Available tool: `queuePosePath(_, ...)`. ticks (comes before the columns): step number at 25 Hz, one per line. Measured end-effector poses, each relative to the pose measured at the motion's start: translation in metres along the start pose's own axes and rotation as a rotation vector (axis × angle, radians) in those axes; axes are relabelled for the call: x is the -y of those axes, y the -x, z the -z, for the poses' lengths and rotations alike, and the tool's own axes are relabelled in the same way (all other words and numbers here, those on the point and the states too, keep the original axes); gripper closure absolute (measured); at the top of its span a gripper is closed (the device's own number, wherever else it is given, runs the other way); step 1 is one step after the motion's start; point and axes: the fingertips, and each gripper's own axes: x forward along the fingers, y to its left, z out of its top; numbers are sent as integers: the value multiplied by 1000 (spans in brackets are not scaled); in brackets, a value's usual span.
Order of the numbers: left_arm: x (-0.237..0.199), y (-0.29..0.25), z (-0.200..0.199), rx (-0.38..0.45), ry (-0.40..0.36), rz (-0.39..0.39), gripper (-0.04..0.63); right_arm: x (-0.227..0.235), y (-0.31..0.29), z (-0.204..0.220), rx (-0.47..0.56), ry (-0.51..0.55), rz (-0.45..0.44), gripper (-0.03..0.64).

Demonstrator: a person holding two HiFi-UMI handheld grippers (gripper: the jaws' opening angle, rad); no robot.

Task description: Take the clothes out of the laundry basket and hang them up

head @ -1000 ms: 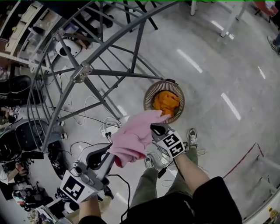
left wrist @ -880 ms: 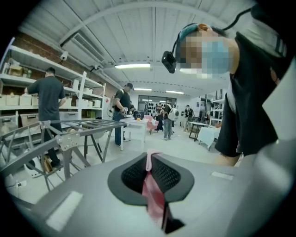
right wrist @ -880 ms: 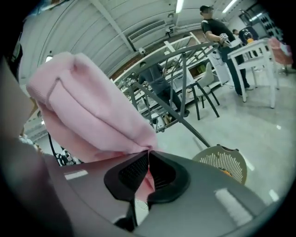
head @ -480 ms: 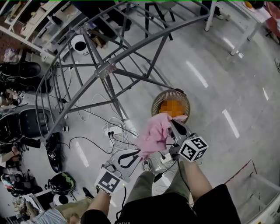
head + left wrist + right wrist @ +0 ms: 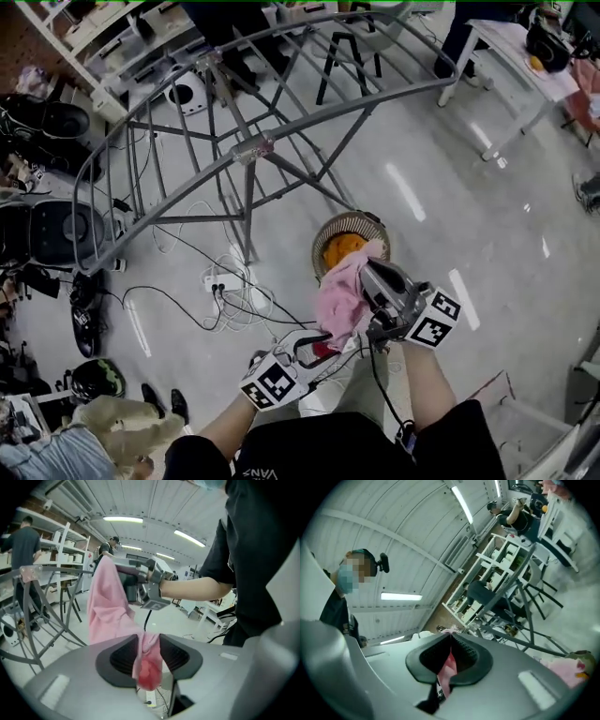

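1. Shows a pink garment [image 5: 339, 302] hanging bunched in the air, on the near side of the laundry basket [image 5: 352, 217] on the floor.
2. Has the right gripper [image 5: 368, 272] at its top, jaws closed tight on a pinch of the cloth.
3. Has the left gripper [image 5: 317, 341] lower down, jaws just opened and standing apart, a fold of the garment loose between them.
4. Finds orange clothes [image 5: 337, 249] lying in the basket.
5. Sets the grey drying rack [image 5: 249, 150] beyond the basket, well apart from both grippers.
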Motion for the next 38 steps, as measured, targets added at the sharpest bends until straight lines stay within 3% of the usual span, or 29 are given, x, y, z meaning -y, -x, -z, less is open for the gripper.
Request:
queuePosePath(3,-14,7,-9,40,30,-30,457,-20,4,-8,-63,46,-84,604)
queuePosePath(6,-41,21,-22,95,55,-116,448,-35,9,-8,-141,92,-152,604)
queuePosePath(9,-70,41,-28,116,38,-236,429,-65,12,0,-202,114,-244,604)
queuePosePath(12,-89,45,-30,103,5,-292,381,-97,17,2,-242,135,-346,604)
queuePosePath(16,-95,36,-25,49,-13,-276,335,-140,18,1,-276,165,-422,604)
queuePosePath(20,-82,2,-23,3,2,-154,336,-148,19,-2,-327,186,-444,604)
queuePosePath(22,-66,-10,-23,-14,11,-70,348,-148,21,1,-355,186,-442,604)
queuePosePath(23,-58,-15,-22,-22,16,-34,420,-148,21,2,-359,181,-437,604)
queuePosePath(24,-52,-17,-21,-27,24,-11,531,-147,21,2,-359,175,-431,604)
queuePosePath(25,-48,-17,-20,-26,36,-3,581,-146,21,2,-355,168,-426,604)
queuePosePath(32,-51,13,-14,31,108,-58,583,-150,11,-4,-327,144,-451,604)
queuePosePath(38,-61,62,-4,75,135,-223,584,-158,-21,0,-342,136,-505,604)
